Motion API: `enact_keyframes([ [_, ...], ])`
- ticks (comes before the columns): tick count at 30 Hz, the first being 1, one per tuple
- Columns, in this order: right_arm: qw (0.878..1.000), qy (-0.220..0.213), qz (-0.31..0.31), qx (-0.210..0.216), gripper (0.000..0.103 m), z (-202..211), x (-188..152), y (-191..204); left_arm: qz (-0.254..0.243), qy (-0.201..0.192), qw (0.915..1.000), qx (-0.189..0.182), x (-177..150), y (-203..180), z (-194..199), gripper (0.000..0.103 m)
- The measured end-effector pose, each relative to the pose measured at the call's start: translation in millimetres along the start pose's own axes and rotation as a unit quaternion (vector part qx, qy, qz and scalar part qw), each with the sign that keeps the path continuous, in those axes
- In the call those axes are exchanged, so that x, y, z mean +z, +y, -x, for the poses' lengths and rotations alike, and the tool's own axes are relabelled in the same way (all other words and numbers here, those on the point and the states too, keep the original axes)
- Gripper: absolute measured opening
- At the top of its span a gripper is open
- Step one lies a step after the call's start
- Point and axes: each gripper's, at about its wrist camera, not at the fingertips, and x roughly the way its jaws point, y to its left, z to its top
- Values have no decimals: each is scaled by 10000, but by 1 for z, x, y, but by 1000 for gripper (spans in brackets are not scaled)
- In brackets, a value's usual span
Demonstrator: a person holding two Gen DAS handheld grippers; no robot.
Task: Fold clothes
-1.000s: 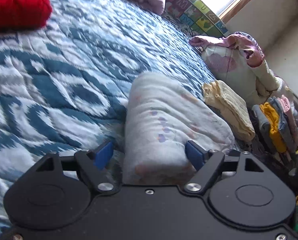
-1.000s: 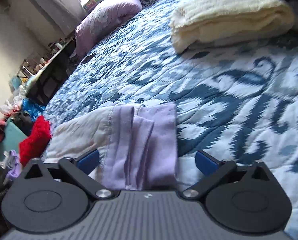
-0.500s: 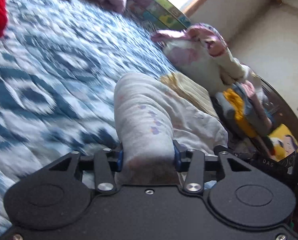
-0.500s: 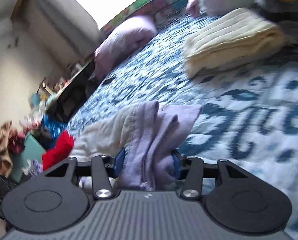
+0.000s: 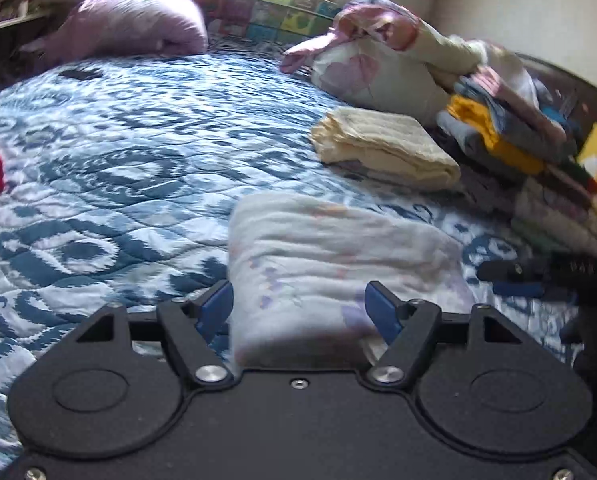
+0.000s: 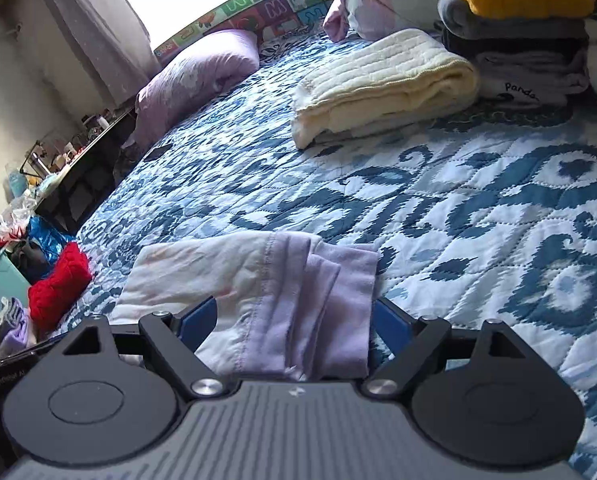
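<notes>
- On the bed's blue-and-white quilt (image 6: 478,208), both grippers sit low and level, each pointing forward across the bedding from an end of the same folded garment (image 5: 330,256).
- Left gripper (image 5: 300,308): its jaws stand apart, one blue pad on each side of the pale printed end of the garment; the fabric lies between them, unpinched.
- Right gripper (image 6: 294,320): its jaws are likewise spread, bracketing the lilac cuff end (image 6: 318,300) of the garment, which rests flat on the quilt.
- Half a second ago both pairs of jaws were clamped tight on the cloth, and the fabric bulged up between the pads; now both have let go, and the garment has settled into a flatter, wider bundle.
- One second ago the jaws were open in much the same way, so the squeeze came and went between those moments.
- Views have also swung: the left camera now takes in more of the far bed and the pillow.
- Counted: two grippers, one garment between them.
- One folded cream blanket (image 6: 382,84) lies farther up the bed, well apart from the garment.
- One lilac pillow (image 6: 198,76) sits at the head of the bed.
- One red knitted item (image 6: 58,284) lies near the bed's edge, beside the garment's pale end.
- One stack of folded clothes (image 6: 514,12), with a yellow piece near its top, stands just beside the cream blanket.
</notes>
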Motion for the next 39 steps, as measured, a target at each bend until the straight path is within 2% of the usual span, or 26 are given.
enact_keyframes([
  [4,9990,142,423,-103,85,4,-3,16,-438,107,9987,238,-4,-21,4,72],
  [8,9970,285,683,-239,101,11,-2,27,-987,267,9945,229,-7,-45,4,72],
  [12,9975,304,584,-250,103,22,5,24,-1945,435,9793,352,-14,-74,-8,72],
  [15,9986,303,340,-251,103,29,10,18,-2569,471,9643,437,-22,-90,-23,72],
  [20,9995,289,-104,-44,103,36,14,10,-3259,544,9418,624,-31,-108,-44,72],
  [21,9994,304,-165,-1,103,35,13,9,-3390,525,9369,676,-33,-111,-47,70],
  [22,9992,319,-232,45,103,35,13,8,-3414,520,9359,702,-32,-112,-49,61],
  [23,9990,331,-288,80,103,35,12,7,-3401,520,9362,720,-30,-112,-50,54],
  [27,9978,365,-526,195,103,34,9,1,-2928,560,9533,477,-16,-105,-49,43],
  [29,9969,376,-650,243,103,33,6,-3,-2730,525,9597,414,-13,-102,-48,29],
  [30,9964,382,-711,266,103,32,5,-5,-2652,508,9620,401,-12,-102,-47,27],
  [32,9952,394,-834,314,103,31,3,-8,-2562,475,9647,371,-11,-102,-45,15],
  [39,9910,399,-1206,431,103,29,-2,-18,-2187,211,9750,339,-6,-93,-35,9],
])
